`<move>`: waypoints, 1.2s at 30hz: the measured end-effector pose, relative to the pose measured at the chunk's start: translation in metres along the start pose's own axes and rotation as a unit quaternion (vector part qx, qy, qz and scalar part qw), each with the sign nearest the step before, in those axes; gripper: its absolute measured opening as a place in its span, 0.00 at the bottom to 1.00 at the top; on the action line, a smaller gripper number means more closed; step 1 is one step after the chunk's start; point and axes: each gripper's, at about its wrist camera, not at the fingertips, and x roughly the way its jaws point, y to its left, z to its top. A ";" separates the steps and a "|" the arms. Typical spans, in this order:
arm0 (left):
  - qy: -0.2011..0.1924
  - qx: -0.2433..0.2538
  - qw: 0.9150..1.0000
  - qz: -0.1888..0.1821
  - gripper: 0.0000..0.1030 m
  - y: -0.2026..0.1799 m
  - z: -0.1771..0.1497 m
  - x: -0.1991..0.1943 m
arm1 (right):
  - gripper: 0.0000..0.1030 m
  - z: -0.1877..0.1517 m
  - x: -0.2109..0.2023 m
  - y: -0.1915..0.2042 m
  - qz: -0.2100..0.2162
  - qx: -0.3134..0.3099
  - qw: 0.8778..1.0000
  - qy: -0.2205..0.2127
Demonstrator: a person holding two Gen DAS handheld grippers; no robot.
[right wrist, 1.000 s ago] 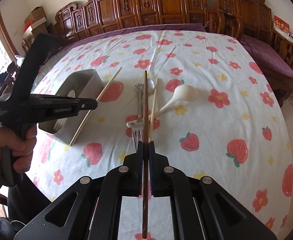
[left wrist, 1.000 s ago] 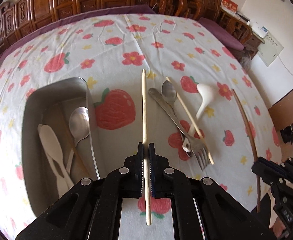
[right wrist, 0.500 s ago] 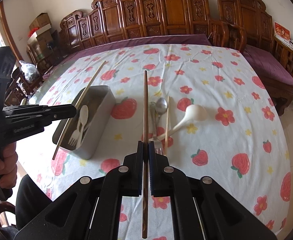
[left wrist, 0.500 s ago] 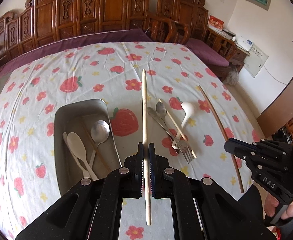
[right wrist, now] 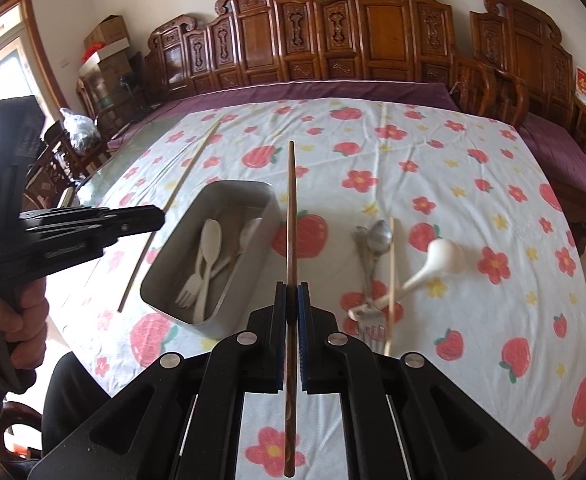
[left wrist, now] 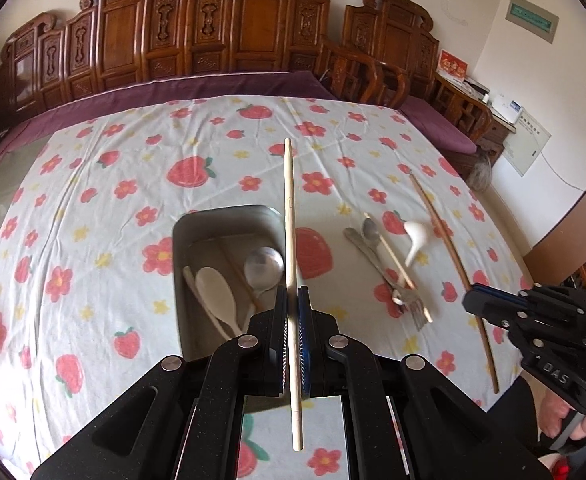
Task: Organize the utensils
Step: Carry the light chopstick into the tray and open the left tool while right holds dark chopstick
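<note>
My left gripper (left wrist: 292, 292) is shut on a pale wooden chopstick (left wrist: 289, 216), held in the air over the right edge of a metal tray (left wrist: 221, 216). My right gripper (right wrist: 292, 290) is shut on a dark brown chopstick (right wrist: 291, 208), also lifted off the table. The tray holds a white plastic spoon (left wrist: 217, 292), a metal spoon (left wrist: 263, 268) and a white fork (right wrist: 187, 292). To the right of the tray, a white ladle spoon (right wrist: 441, 258), a metal spoon (right wrist: 379, 234), a fork (right wrist: 373, 330) and another pale chopstick (right wrist: 391, 264) lie on the cloth.
The round table wears a white cloth (left wrist: 93, 208) printed with strawberries and flowers. Carved wooden chairs (right wrist: 373, 40) ring its far side. A person's hands (right wrist: 13, 320) grip both gripper handles near the table's front edge.
Both grippers have risen and drawn back from the table, each still clamping its chopstick. The tray and loose utensils now look smaller and sit nearer the middle of both views.
</note>
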 end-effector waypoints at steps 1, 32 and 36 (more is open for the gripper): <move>0.001 -0.004 1.000 0.001 0.04 0.005 0.001 0.002 | 0.06 0.001 0.001 0.003 0.001 -0.002 1.000 0.000; 0.038 -0.032 0.999 0.016 0.04 0.055 -0.020 0.063 | 0.06 0.014 0.044 0.034 0.011 -0.027 0.999 0.030; 0.027 -0.030 0.999 0.018 0.04 0.057 -0.019 0.051 | 0.06 0.018 0.051 0.039 0.018 -0.025 0.999 0.030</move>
